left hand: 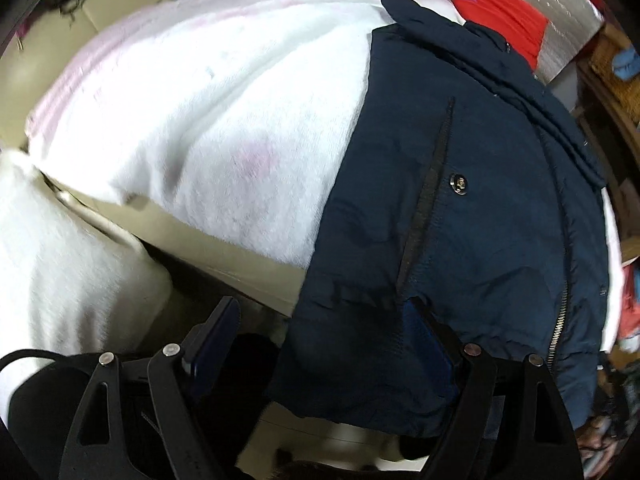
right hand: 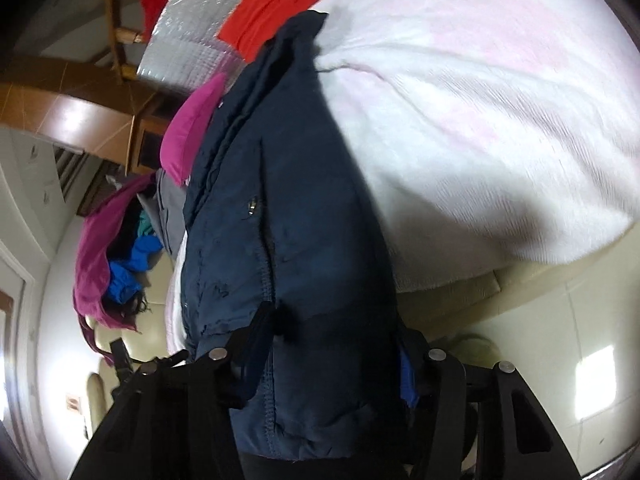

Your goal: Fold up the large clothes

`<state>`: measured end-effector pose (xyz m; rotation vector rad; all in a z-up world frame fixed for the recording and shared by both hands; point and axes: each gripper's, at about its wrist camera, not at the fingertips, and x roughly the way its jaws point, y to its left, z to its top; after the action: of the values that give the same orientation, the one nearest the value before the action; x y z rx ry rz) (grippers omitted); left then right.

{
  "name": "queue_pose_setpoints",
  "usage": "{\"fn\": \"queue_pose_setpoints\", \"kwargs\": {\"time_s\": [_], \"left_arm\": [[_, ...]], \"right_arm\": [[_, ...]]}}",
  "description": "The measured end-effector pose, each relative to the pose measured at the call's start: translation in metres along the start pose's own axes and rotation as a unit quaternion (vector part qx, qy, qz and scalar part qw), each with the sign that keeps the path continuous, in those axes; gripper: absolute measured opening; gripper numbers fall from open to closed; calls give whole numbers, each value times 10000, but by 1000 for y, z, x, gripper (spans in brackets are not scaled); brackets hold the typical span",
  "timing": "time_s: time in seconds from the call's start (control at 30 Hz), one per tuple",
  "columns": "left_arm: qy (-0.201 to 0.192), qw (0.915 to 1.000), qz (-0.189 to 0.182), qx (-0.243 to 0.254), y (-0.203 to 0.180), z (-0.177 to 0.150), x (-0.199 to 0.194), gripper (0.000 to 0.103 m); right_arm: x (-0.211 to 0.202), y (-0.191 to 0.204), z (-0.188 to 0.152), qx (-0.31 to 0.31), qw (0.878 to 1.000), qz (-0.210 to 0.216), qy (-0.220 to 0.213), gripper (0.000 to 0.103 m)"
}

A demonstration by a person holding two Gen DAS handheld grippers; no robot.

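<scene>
Navy padded zip-front jacket (left hand: pixel 460 208) lies on white fluffy blanket (left hand: pixel 208 120), long axis running near-to-far, its near hem between both grippers: left gripper (left hand: pixel 320 344) wide open, fabric against one pad only, right gripper (right hand: pixel 328 360) half-closed, grip cannot tell.

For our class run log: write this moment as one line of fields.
item: dark navy padded jacket | under: fluffy white blanket | left tongs: open at hem | right tongs: hem between fingers, grip unclear
</scene>
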<state>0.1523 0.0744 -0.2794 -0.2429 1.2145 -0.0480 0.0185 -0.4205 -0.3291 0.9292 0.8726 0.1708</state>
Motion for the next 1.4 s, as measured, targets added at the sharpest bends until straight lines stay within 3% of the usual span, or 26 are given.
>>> {"fn": "queue_pose_setpoints", "kwargs": {"time_s": [0.07, 0.1, 0.3, 0.4, 0.43, 0.47, 0.5, 0.53, 0.57, 0.67, 0.87, 0.93, 0.97, 1.03, 1.1, 1.17, 1.2, 1.23, 1.27, 1.33, 1.4], "left_arm": [[143, 9996, -258, 14, -1, -2, 5, 67], [203, 9993, -309, 19, -1, -3, 7, 65], [545, 9972, -454, -251, 4, -9, 25, 66], [549, 9971, -513, -95, -2, -17, 24, 65], [551, 9970, -550, -41, -5, -18, 24, 60], [562, 9964, -627, 15, -7, -19, 23, 43], [587, 9955, -734, 72, -10, -21, 22, 37], [571, 9954, -759, 88, -11, -22, 21, 30], [531, 9955, -781, 104, -12, -23, 18, 21], [430, 9948, -912, 155, -16, -20, 9, 14], [296, 9931, -1046, 431, -28, -17, -5, 14], [413, 9936, -955, 449, -26, -16, 4, 22], [500, 9933, -939, 442, -25, -14, 9, 34], [610, 9928, -932, 440, -22, -16, 12, 43], [632, 9925, -947, 450, -18, -18, 10, 43], [612, 9917, -1042, 446, -17, -18, 9, 36], [583, 9915, -1075, 441, -17, -17, 8, 27], [550, 9917, -1065, 465, -15, -17, 6, 16], [522, 9917, -1078, 474, -14, -17, 4, 15], [462, 9910, -1158, 482, -15, -16, -3, 13], [369, 9907, -1192, 533, -16, -13, -12, 12]], "right_arm": [[0, 2, 1, -55, 10000, 22, 7, 56], [1, 2, 1, -44, 10000, 38, 17, 56], [3, -4, 2, 175, 9997, 86, 147, 61], [5, -4, 2, 216, 9995, 87, 200, 63], [7, -4, 2, 231, 9993, 121, 260, 63], [8, -4, 1, 233, 9992, 131, 303, 64], [9, -4, 1, 220, 9991, 137, 326, 64], [9, -3, 0, 163, 9993, 136, 317, 58], [7, 1, 0, 55, 9995, 129, 275, 43], [-1, 17, 2, -377, 9991, 55, 172, 25], [-12, 32, 6, -632, 9978, 168, 118, 27], [-6, 24, 5, -460, 9985, 61, 282, 29], [-3, 19, 4, -354, 9988, 38, 340, 38], [2, 10, 2, -140, 9989, 108, 424, 53], [7, 5, 0, -43, 9987, 114, 493, 58], [12, 4, -1, -62, 9983, 111, 565, 58], [12, 5, -1, -106, 9982, 147, 564, 56], [12, 7, -1, -192, 9983, 151, 537, 42], [10, 11, -1, -336, 9980, 167, 513, 31], [6, 21, -1, -583, 9972, 149, 437, 21], [-3, 33, 0, -830, 9961, 101, 295, 18]]}}
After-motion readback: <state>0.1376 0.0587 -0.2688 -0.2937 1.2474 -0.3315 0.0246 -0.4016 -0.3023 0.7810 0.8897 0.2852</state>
